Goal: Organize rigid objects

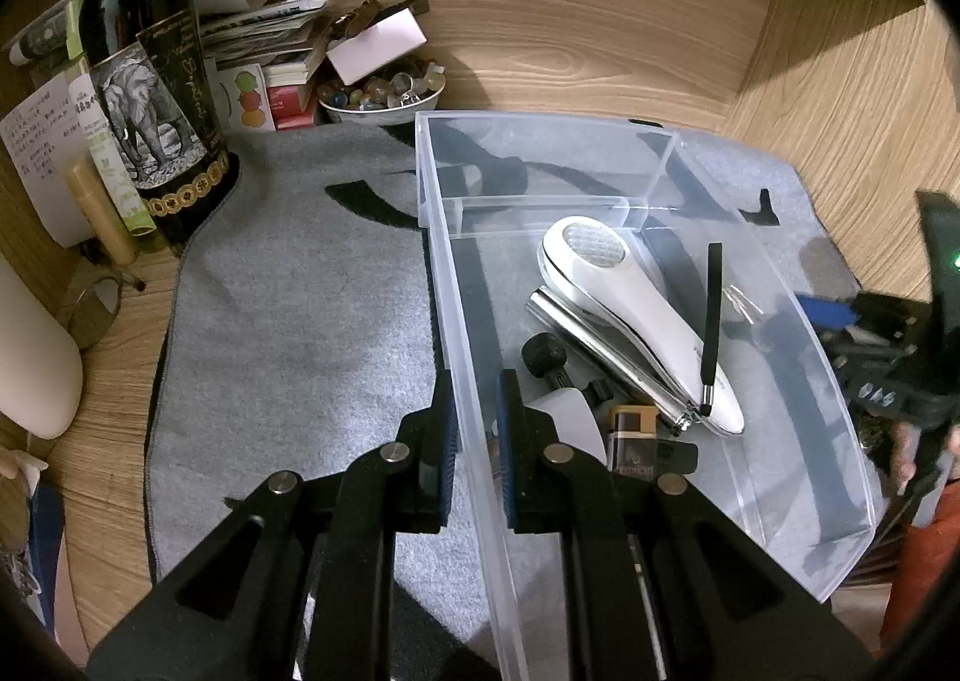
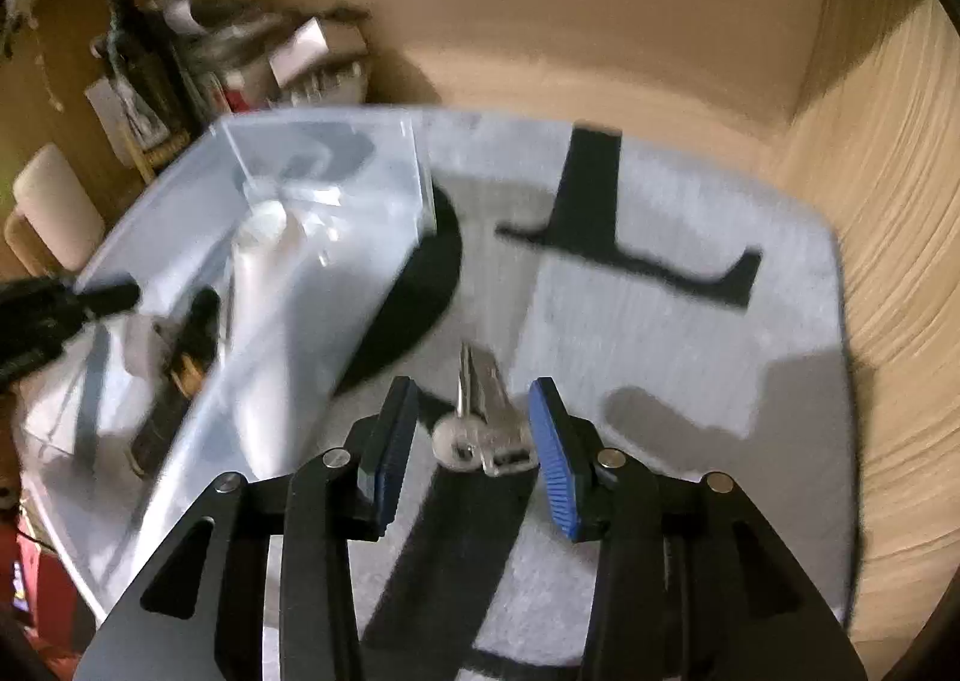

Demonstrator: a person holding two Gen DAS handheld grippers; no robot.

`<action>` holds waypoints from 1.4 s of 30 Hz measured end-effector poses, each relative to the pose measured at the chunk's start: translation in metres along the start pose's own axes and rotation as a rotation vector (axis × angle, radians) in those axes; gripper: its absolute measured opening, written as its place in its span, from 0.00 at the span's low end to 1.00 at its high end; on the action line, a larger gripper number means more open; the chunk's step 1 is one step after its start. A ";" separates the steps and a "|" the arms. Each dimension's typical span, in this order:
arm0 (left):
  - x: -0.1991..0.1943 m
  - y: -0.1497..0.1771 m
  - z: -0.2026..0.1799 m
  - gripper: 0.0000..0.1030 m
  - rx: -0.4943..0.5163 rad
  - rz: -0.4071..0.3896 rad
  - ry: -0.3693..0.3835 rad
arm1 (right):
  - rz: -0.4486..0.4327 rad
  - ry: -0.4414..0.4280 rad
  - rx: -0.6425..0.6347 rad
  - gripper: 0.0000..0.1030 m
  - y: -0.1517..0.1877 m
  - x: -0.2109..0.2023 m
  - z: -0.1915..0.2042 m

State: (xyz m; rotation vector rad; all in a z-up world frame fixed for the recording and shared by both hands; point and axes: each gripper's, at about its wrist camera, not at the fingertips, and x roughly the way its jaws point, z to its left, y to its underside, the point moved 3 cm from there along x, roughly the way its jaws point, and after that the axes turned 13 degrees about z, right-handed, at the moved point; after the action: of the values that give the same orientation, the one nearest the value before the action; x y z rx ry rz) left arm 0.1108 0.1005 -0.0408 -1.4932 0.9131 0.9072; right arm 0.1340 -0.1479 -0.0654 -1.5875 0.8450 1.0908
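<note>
Left hand-held gripper (image 1: 474, 411) clamped on the clear plastic bin (image 1: 840, 399) wall, steadying it on the grey mat (image 1: 300, 321). Already binned: white lint shaver (image 1: 630, 309), stylus (image 1: 712, 321), lighter (image 1: 631, 441). Outstanding: metal nail clippers (image 2: 480, 411) on the mat, framed by the open right hand-held gripper (image 2: 474, 429).

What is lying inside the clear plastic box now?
Inside the clear plastic box: a white handheld device, a metal bar partly under it, a black stylus, a lighter. The left gripper covers more.

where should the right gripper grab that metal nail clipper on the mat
Grip the nail clipper across its narrow body, coming straight down from above. It lies flat on the grey mat, lengthwise between the open fingers of the right gripper, so its long edges face the pads.
</note>
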 end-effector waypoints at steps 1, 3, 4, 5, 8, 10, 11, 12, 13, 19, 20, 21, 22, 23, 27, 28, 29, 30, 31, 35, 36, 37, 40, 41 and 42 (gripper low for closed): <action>0.000 0.000 0.000 0.11 0.000 0.000 0.001 | 0.017 0.006 0.000 0.35 0.002 0.005 0.001; 0.000 0.000 0.000 0.11 -0.001 0.000 0.001 | 0.040 0.040 -0.003 0.37 0.006 0.014 0.001; 0.000 0.000 0.000 0.11 -0.001 0.000 0.001 | 0.024 0.060 -0.003 0.44 0.008 0.014 0.000; 0.000 0.000 0.000 0.10 -0.001 0.000 0.001 | 0.015 0.062 0.005 0.45 0.009 0.013 -0.002; 0.000 0.000 0.000 0.11 0.000 0.000 0.000 | 0.010 0.038 0.037 0.43 0.011 0.011 -0.010; 0.000 0.000 0.000 0.11 0.000 -0.001 -0.001 | 0.007 0.029 0.047 0.43 0.012 0.012 -0.014; 0.000 0.000 0.000 0.11 0.000 -0.002 0.001 | 0.005 0.023 0.049 0.43 0.013 0.012 -0.015; 0.000 0.000 0.000 0.11 0.000 -0.002 0.000 | 0.002 0.021 0.050 0.43 0.013 0.012 -0.015; 0.000 0.000 0.000 0.11 -0.001 -0.002 0.001 | -0.003 0.024 0.052 0.43 0.012 0.013 -0.014; 0.000 0.000 0.001 0.11 -0.006 -0.002 0.009 | -0.036 0.018 0.049 0.10 0.005 0.016 -0.010; 0.000 0.000 0.001 0.11 -0.004 -0.002 0.007 | -0.039 0.012 0.047 0.09 0.005 0.016 -0.010; 0.000 0.000 0.001 0.11 -0.004 -0.003 0.006 | -0.046 0.011 0.048 0.09 0.006 0.015 -0.009; 0.000 0.000 0.001 0.11 -0.004 -0.003 0.007 | -0.048 0.005 0.047 0.08 0.006 0.015 -0.009; 0.000 0.000 0.002 0.11 -0.004 -0.003 0.006 | -0.050 -0.003 0.046 0.07 0.007 0.014 -0.009; 0.000 0.000 0.002 0.11 -0.005 -0.003 0.007 | -0.081 -0.015 0.046 0.06 0.014 0.004 -0.006; 0.000 0.000 0.002 0.11 -0.004 -0.003 0.006 | -0.089 -0.016 0.043 0.06 0.017 0.000 -0.005; 0.000 0.000 0.002 0.11 -0.005 -0.003 0.006 | -0.099 -0.020 0.043 0.06 0.019 -0.003 -0.004; 0.000 0.000 0.002 0.11 -0.004 -0.003 0.006 | -0.109 -0.021 0.042 0.06 0.020 -0.008 -0.004; 0.000 0.000 0.002 0.11 -0.005 -0.003 0.007 | -0.122 -0.023 0.041 0.06 0.022 -0.012 -0.004; 0.000 0.000 0.002 0.11 -0.005 -0.003 0.007 | -0.177 -0.030 0.050 0.06 0.022 -0.034 -0.003; 0.000 0.000 0.002 0.11 -0.004 -0.003 0.007 | -0.196 -0.032 0.050 0.06 0.021 -0.041 -0.002; 0.000 0.000 0.002 0.11 -0.005 -0.003 0.008 | -0.209 -0.033 0.049 0.06 0.020 -0.046 -0.002; 0.000 0.000 0.003 0.11 -0.006 -0.003 0.010 | -0.242 -0.043 0.039 0.06 0.017 -0.058 0.002; 0.000 0.000 0.003 0.11 -0.006 -0.003 0.011 | -0.251 -0.046 0.034 0.06 0.017 -0.062 0.004; 0.000 0.000 0.003 0.11 -0.006 -0.003 0.010 | -0.261 -0.047 0.031 0.06 0.016 -0.065 0.006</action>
State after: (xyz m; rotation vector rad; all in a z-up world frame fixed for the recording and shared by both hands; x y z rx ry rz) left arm 0.1109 0.1033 -0.0413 -1.5050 0.9163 0.9019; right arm 0.0952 -0.1461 -0.0102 -1.5892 0.6011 0.9198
